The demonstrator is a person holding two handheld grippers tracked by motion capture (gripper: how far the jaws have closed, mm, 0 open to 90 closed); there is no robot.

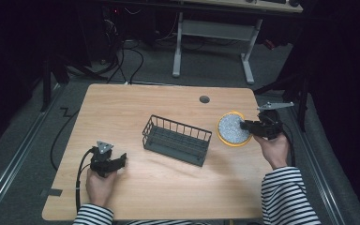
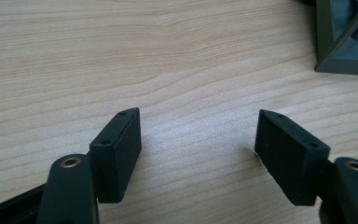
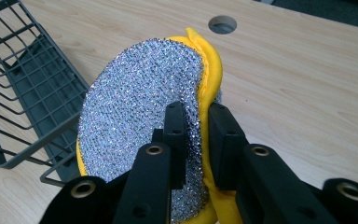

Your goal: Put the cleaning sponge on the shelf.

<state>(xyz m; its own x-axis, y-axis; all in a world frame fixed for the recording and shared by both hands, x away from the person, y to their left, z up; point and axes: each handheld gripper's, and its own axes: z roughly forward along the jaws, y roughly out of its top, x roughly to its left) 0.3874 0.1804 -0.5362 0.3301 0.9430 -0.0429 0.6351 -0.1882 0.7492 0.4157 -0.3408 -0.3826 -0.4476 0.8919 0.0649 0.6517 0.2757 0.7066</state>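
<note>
From above, your right hand-held gripper [image 1: 243, 125] clamps the scrubber [image 1: 232, 129] just right of the basket [image 1: 176, 139]; your left hand-held gripper [image 1: 122, 158] rests left of the basket. Left gripper view: jaws apart over bare tabletop [image 2: 177, 56]. Right gripper view: jaws pinch the scrubber's [image 3: 135, 107] edge.

No text, label, brand, number or sign is showing legibly anywhere in these views.

Left gripper [image 1: 121, 159] jaws apart, right gripper [image 1: 243, 124] jaws clamped
</note>
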